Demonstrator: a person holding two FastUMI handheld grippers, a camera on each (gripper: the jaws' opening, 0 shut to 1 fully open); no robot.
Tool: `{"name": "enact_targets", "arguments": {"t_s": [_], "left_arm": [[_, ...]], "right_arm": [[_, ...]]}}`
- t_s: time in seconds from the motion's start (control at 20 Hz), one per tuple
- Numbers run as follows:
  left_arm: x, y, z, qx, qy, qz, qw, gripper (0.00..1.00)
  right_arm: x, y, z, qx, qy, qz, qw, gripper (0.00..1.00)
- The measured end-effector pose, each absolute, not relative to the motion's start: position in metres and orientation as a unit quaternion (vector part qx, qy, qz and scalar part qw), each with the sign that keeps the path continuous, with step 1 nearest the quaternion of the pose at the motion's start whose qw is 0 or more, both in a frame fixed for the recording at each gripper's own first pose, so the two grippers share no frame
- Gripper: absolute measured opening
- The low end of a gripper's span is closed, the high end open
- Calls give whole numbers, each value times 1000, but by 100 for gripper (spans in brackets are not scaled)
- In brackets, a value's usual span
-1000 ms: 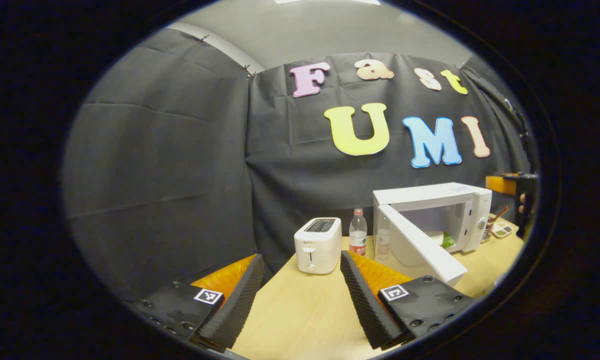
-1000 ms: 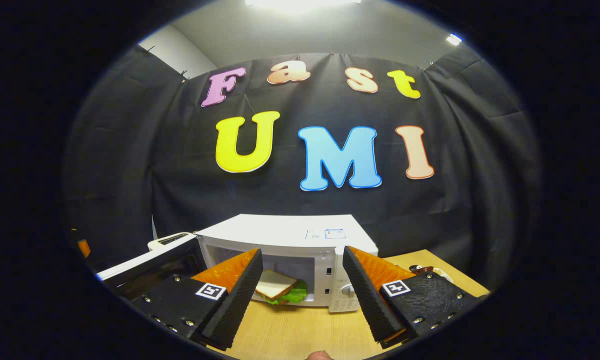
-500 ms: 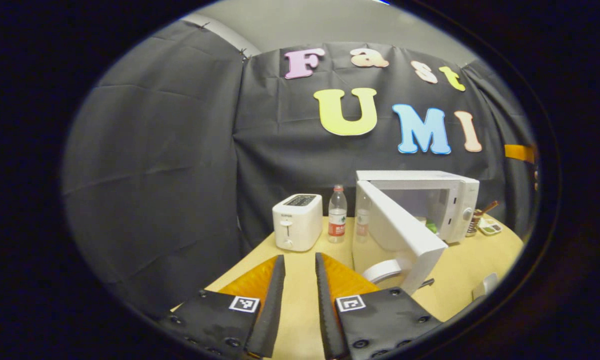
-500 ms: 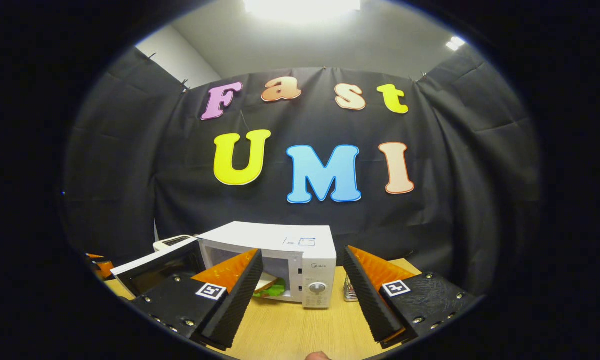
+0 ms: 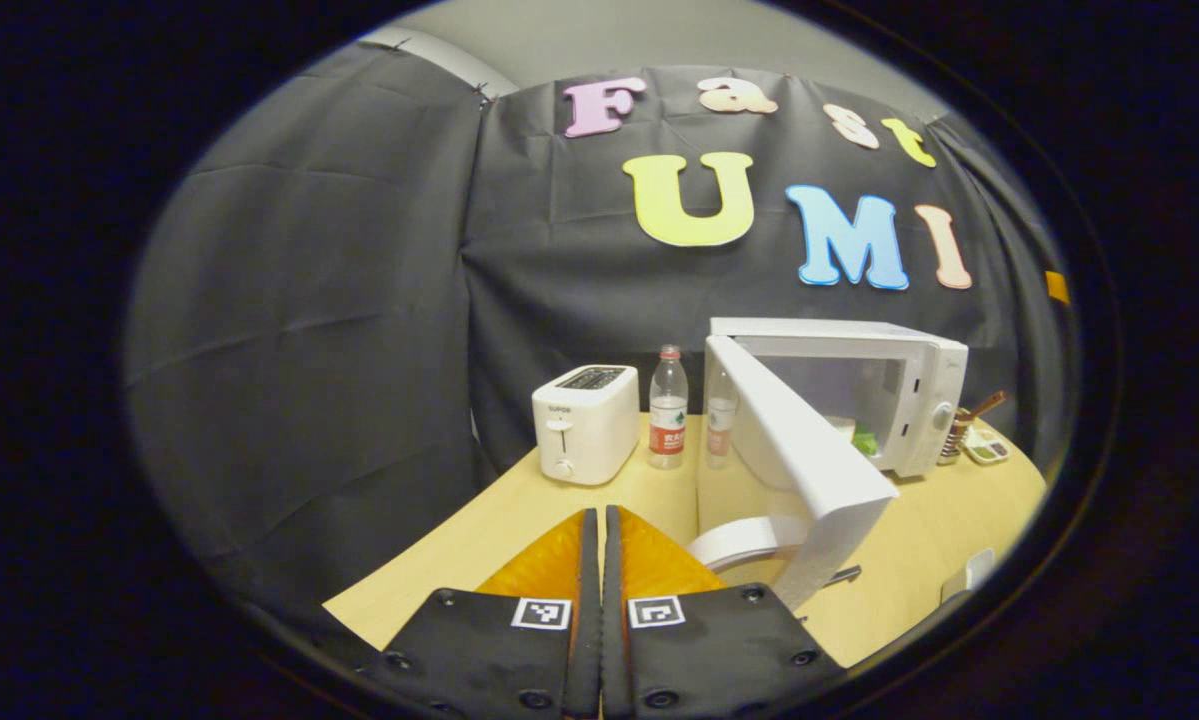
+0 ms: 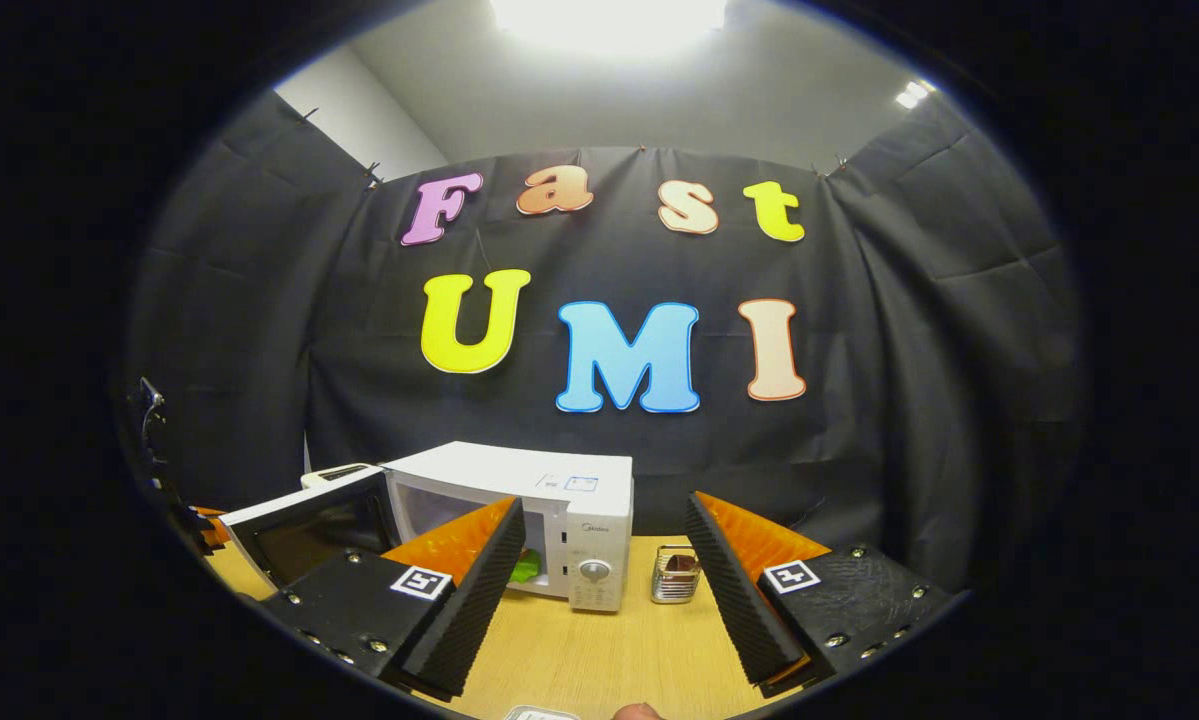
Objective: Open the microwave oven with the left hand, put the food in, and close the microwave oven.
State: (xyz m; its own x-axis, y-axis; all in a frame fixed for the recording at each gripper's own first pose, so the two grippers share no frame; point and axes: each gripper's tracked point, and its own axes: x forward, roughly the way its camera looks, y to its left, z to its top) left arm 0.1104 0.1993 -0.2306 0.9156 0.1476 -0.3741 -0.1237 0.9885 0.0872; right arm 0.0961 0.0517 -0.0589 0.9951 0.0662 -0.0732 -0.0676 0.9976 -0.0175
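In the left gripper view, your left gripper [image 5: 592,580] has its 2 fingers pressed together with nothing between them, low over the near edge of the table [image 5: 519,500]. Take the microwave oven [image 5: 849,385] as your landmark: its door [image 5: 804,455] hangs wide open, swung out toward you, and your gripper sits well short of that door, off its outer face. Inside the cavity you can see the food [image 5: 862,438], a bit of bread with green leaf, resting on the oven floor. To the left of the oven stand a bottle [image 5: 667,422] and, beyond it, a toaster [image 5: 585,424]; to the oven's right there is a small tray [image 5: 983,448].

In the right gripper view, your right gripper [image 6: 604,565] is spread wide and carries nothing. It is aimed at the oven's control panel side and stands well back from it. The green of the food shows in the cavity, and a small metal holder [image 6: 675,575] stands just right of the oven.

By my reading, 2 of your 3 steps are done: oven opened, food in. Only closing the door is left, and your closed left gripper looks ready to push its outer face.
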Motion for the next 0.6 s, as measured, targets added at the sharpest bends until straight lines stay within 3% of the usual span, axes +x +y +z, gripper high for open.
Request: {"name": "enact_targets", "arguments": {"t_s": [0.6], "left_arm": [[126, 117, -227, 60, 196, 48, 978, 7]], "right_arm": [[56, -11, -56, -4, 41, 41, 998, 97]]}}
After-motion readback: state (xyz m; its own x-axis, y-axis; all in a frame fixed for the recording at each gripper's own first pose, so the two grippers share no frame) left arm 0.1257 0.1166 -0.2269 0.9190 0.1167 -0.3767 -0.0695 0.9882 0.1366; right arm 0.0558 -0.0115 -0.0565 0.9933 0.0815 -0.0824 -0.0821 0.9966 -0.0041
